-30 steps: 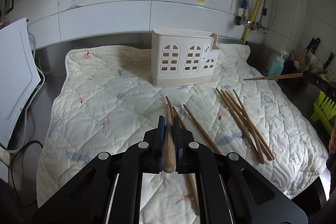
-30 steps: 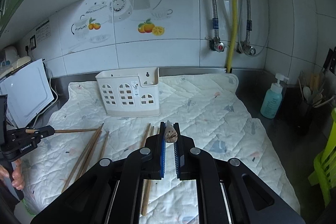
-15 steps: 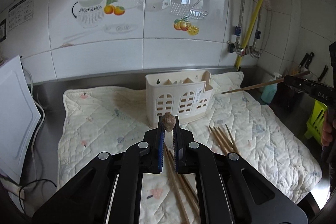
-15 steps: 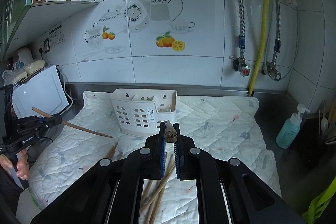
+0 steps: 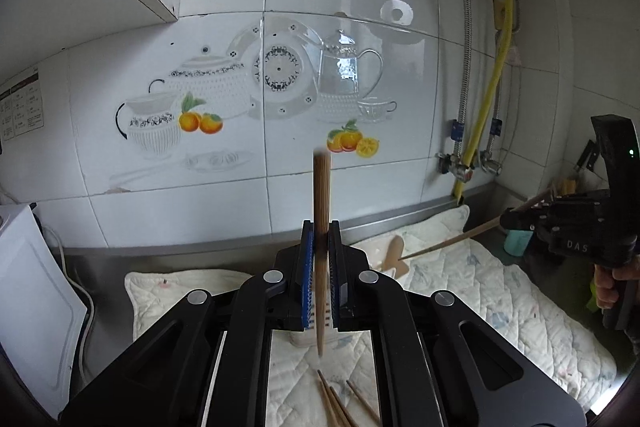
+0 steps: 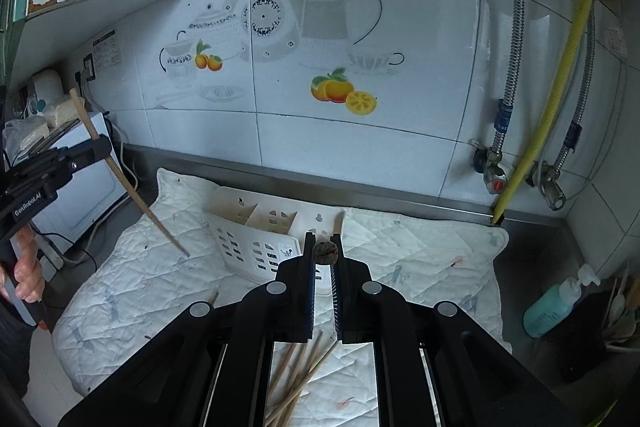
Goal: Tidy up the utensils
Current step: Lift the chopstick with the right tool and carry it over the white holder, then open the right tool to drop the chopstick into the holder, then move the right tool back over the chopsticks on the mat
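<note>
Left wrist view: the left gripper is tipped up toward the tiled wall, jaws clamped on a chopstick standing near upright, while the right gripper comes in from the right edge with its chopstick angled down at the quilted mat; more loose chopsticks lie below. Right wrist view: the right gripper has its jaws pinching a chopstick end, and here the white utensil caddy shows plainly on the mat, with the left gripper and its tilted chopstick at the left and a soap bottle at the right on the steel surface.
</note>
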A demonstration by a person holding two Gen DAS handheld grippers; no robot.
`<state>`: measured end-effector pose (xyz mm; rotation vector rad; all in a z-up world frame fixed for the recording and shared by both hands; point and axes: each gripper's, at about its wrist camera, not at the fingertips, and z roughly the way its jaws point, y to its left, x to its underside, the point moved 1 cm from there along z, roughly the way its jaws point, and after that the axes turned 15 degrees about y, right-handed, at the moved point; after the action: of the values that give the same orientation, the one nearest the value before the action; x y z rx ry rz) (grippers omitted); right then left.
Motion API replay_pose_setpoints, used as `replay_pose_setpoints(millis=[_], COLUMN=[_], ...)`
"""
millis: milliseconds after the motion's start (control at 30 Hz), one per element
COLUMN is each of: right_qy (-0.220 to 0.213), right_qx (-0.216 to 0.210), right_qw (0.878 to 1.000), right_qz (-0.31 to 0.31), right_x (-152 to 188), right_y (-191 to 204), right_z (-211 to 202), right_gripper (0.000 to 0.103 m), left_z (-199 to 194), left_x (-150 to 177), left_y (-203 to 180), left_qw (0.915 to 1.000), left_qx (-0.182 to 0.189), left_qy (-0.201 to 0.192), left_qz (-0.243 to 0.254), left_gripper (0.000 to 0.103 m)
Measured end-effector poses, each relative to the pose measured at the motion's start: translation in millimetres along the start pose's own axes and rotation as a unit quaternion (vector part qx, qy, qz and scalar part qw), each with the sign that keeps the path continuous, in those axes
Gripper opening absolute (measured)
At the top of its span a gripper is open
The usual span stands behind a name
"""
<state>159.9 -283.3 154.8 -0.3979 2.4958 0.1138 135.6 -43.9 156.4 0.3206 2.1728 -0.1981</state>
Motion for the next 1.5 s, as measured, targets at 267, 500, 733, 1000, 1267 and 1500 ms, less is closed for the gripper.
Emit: replay_pose_setpoints(millis=[267,500,733,1000,1267,1500], right_qy=[0.029,0.048,0.052,0.050,0.014,-0.024], right_qx=[0.011,0.006,0.006,0.002,0.005,0.001], right_qw=[0.999,0.999,0.998,0.999,1.000,1.000], right_qz=[-0.019,-0.020,-0.021,-0.017,-0.005,0.013], right_x=[-21.1,-27.6,-33.2,-33.4,-22.2,27.5], right_y=[3.2,1.5,2.6,4.1,6.4,13.7], right_z=[31.6,50.9,62.8,66.7,40.1,5.3], right_gripper=[0.007,0.007,0.007,0.012,0.034,0.038], left_z=[19.8,16.1,34.6,80.2,62.6,21.2], left_x=[-32.6,-61.3,-86.4,-65.6,-45.8,-6.3], left_y=[12.6,16.5,18.0,27.9,18.0,11.0], left_qw=[0.9997,0.9984,0.9955,0.9984,0.9992,0.9991], left_qx=[0.006,0.002,-0.032,-0.018,-0.025,-0.029], left_qy=[-0.005,-0.050,-0.081,-0.006,0.008,0.020], left_qz=[-0.022,-0.029,-0.039,-0.053,-0.030,-0.024], left_gripper=[0.005,0.005,0.005,0.006,0.029,0.051])
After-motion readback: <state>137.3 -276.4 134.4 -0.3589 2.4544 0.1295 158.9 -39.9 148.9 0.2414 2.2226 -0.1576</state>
